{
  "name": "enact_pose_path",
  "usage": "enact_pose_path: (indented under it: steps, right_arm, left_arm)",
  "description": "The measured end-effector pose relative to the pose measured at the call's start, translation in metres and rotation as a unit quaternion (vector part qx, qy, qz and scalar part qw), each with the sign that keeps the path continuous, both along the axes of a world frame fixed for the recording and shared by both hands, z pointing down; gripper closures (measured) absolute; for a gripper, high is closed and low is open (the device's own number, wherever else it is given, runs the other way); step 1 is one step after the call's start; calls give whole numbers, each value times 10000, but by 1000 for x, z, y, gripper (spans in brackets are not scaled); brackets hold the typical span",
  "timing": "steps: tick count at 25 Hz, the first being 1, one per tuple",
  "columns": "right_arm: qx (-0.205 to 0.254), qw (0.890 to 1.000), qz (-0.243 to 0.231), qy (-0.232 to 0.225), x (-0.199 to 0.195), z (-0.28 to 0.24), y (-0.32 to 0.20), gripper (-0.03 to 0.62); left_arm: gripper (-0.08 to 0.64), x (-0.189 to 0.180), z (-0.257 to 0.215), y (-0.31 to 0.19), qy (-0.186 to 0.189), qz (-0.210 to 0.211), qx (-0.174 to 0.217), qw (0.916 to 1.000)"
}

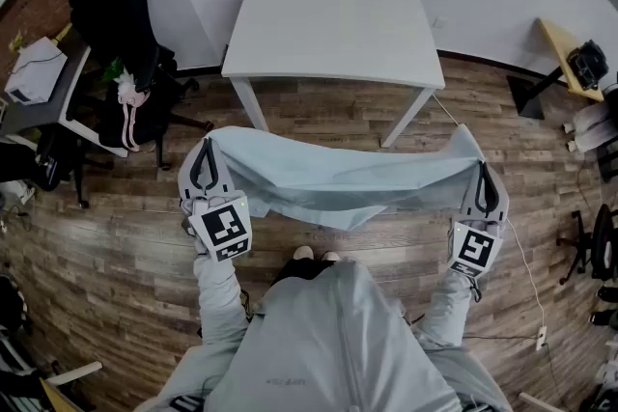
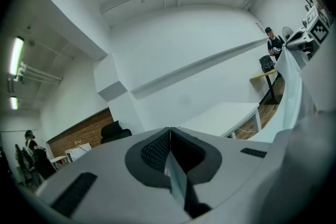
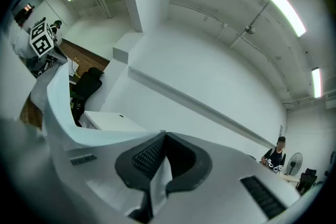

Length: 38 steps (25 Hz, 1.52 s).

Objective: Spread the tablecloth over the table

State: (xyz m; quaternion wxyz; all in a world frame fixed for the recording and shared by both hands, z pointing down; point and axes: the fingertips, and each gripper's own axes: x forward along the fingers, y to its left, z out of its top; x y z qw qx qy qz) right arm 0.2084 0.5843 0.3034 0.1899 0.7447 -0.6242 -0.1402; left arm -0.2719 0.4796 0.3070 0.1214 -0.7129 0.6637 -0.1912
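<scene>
A pale blue tablecloth [image 1: 338, 178] hangs stretched between my two grippers in front of the white table [image 1: 333, 29]. My left gripper [image 1: 204, 166] is shut on the cloth's left corner, and a thin fold of cloth [image 2: 176, 181] shows between its jaws. My right gripper [image 1: 483, 186] is shut on the right corner, with a fold of cloth [image 3: 157, 176] pinched in its jaws. The cloth sags in the middle above the wooden floor, short of the table's front edge. The table [image 2: 223, 115] [image 3: 107, 120] lies ahead in both gripper views.
A black office chair [image 1: 121, 14] with clothes stands left of the table, next to a side desk [image 1: 39, 77]. A yellow shelf [image 1: 565, 53] and gear stand at the right. A cable [image 1: 526, 265] runs over the floor. A person [image 3: 274, 157] stands far off.
</scene>
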Motion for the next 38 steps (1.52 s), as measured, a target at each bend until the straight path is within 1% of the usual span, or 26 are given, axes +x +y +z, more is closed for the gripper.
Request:
enact_pose_path:
  steps: [3,7,16,24,31,38]
  right_arm:
    - [47,10000,-8,-40,4,-2,-3,571]
    - [106,9999,-58,22,12,-9,-10,571]
    - [419,9984,-339,157,35,-28,-32,571]
    - [557,9978,-353,41,43,-28,-53,571]
    - [623,9977,-255,33,58,-28,-89,571]
    - [637,9980,-23,26,65,-33,-153,571]
  left_arm:
    - [535,5,-2,-4,5,8,13,10000]
    - [535,13,-11,-8,-41,6,91,10000]
    - [535,38,-26,-9,-83,-101,341,9993]
    - [535,46,-24,-26,-40,-143,318,9994]
    - [535,55,-25,-70,35,-121,396,9991]
    - [535,63,-33,-154,150,20,462,9988]
